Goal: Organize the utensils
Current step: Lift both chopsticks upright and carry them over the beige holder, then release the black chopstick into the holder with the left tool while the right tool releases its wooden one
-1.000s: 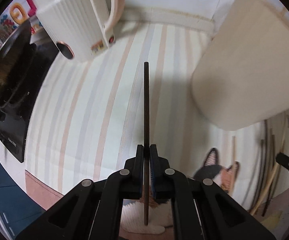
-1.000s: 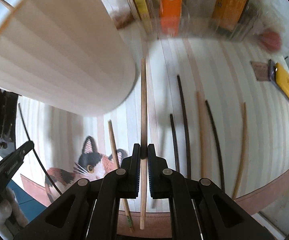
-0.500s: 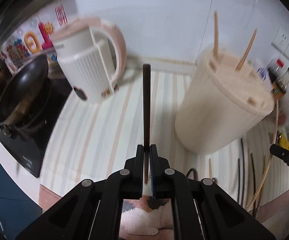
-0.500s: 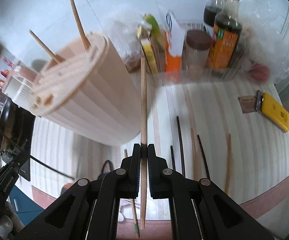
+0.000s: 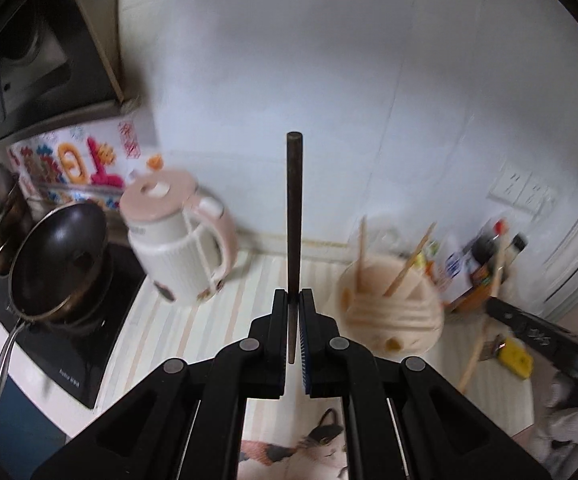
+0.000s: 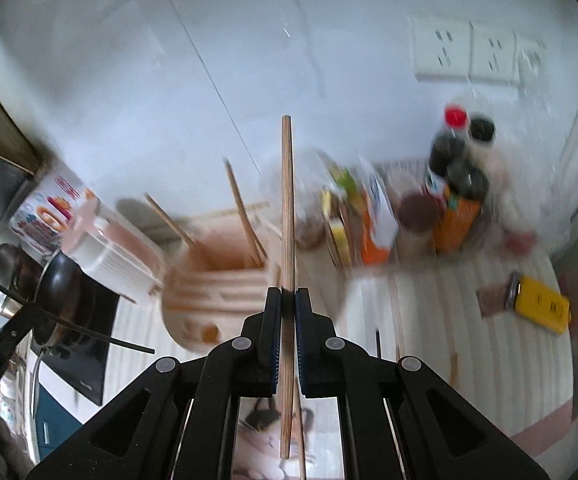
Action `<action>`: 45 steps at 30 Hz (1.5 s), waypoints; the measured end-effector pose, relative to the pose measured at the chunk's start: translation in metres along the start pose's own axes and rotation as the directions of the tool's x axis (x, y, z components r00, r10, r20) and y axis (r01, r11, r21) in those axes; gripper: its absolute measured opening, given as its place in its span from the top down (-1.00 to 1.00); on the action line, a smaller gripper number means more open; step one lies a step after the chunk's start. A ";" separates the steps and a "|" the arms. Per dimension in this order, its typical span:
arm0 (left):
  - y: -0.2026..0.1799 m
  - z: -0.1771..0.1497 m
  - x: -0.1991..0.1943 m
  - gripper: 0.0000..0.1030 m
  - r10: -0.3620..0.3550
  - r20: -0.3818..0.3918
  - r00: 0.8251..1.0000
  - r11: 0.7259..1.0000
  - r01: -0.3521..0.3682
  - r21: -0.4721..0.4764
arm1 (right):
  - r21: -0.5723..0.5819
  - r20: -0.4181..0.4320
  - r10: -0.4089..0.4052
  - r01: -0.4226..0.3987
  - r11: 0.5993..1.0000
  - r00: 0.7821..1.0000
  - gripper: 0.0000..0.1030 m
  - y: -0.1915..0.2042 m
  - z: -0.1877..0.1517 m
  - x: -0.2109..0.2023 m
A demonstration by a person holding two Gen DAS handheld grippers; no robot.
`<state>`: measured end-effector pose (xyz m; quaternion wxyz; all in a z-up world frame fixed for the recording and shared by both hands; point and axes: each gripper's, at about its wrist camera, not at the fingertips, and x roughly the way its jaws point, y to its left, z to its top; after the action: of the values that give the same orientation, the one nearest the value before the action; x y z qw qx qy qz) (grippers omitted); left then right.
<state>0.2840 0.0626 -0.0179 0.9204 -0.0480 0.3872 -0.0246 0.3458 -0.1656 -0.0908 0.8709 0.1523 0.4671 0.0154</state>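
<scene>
Jaws of the left gripper [image 5: 294,300] pinch a dark chopstick [image 5: 293,208]. The right gripper [image 6: 288,300] squeezes a light wooden chopstick [image 6: 287,208]. Both sticks are up above the bench [image 6: 469,344], near the round holder [image 6: 225,288].

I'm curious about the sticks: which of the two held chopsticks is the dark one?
The left gripper holds the dark chopstick, nearly black. The right gripper holds a pale wooden chopstick.
</scene>
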 end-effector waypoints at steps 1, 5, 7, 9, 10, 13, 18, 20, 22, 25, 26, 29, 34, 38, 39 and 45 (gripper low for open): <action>-0.002 0.006 -0.003 0.94 -0.025 0.002 1.000 1.000 0.025 -0.003 | -0.006 0.011 0.004 -0.004 1.000 1.000 0.87 0.005 0.005 -0.004; -0.012 0.029 -0.019 0.94 -0.086 0.036 0.996 0.996 0.086 0.004 | -0.028 0.062 0.021 -0.019 0.999 0.998 0.87 0.018 0.033 -0.017; -0.019 0.042 -0.027 0.94 -0.107 0.058 0.993 0.994 0.106 0.016 | -0.031 0.081 0.030 -0.027 0.999 0.996 0.87 0.022 0.047 -0.021; -0.025 0.052 -0.031 0.94 -0.122 0.075 0.990 0.992 0.121 0.024 | -0.033 0.107 0.032 -0.028 0.999 0.994 0.87 0.025 0.062 -0.024; -0.027 0.055 -0.032 0.94 -0.126 0.080 0.989 0.992 0.124 0.028 | -0.032 0.116 0.032 -0.029 0.999 0.993 0.87 0.026 0.067 -0.025; -0.037 0.066 -0.025 0.94 -0.136 0.083 0.987 0.990 0.132 0.050 | -0.027 0.146 0.029 -0.025 0.999 0.989 0.87 0.027 0.085 -0.023; -0.057 0.070 0.016 0.94 -0.137 0.022 0.990 0.987 0.134 0.090 | 0.032 0.160 0.069 -0.075 0.997 0.985 0.87 0.019 0.106 0.001; -0.062 0.070 0.034 0.94 -0.134 -0.008 0.991 0.986 0.134 0.095 | 0.067 0.166 0.086 -0.099 0.993 0.982 0.87 0.014 0.110 0.015; -0.067 0.069 0.056 0.94 -0.131 -0.046 0.990 0.986 0.135 0.101 | 0.069 0.194 0.084 -0.099 0.993 0.977 0.87 0.011 0.110 0.027; -0.071 0.067 0.082 0.94 -0.137 -0.094 0.986 0.984 0.146 0.104 | 0.069 0.242 0.082 -0.102 0.992 0.967 0.87 0.006 0.106 0.041; -0.071 0.065 0.089 0.94 -0.140 -0.112 0.984 0.983 0.152 0.102 | 0.063 0.250 0.077 -0.096 0.993 0.965 0.87 0.006 0.105 0.045; -0.071 0.060 0.102 0.94 -0.150 -0.154 0.977 0.981 0.166 0.101 | 0.036 0.245 0.081 -0.093 0.995 0.966 0.87 0.006 0.099 0.055; -0.068 0.059 0.098 0.87 -0.149 -0.204 0.968 0.983 0.168 0.079 | -0.049 0.166 0.099 -0.092 0.994 0.981 0.82 0.010 0.090 0.068; -0.057 0.063 0.074 0.47 -0.133 -0.170 0.976 0.988 0.144 0.055 | -0.019 0.122 0.113 -0.112 0.994 0.986 0.07 0.001 0.084 0.056; -0.053 0.063 0.068 0.28 -0.136 -0.154 0.979 0.989 0.144 0.043 | -0.002 0.123 0.096 -0.096 0.995 0.988 0.03 -0.004 0.082 0.049; -0.024 0.046 0.036 -0.80 -0.086 -0.048 0.995 0.996 0.086 0.001 | 0.090 0.090 -0.022 0.013 0.996 0.996 -0.11 -0.031 0.048 0.012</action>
<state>0.3419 0.0388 -0.0090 0.9090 -0.0628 0.4067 -0.0659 0.3882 -0.2054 -0.0842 0.8836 0.1877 0.4285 -0.0202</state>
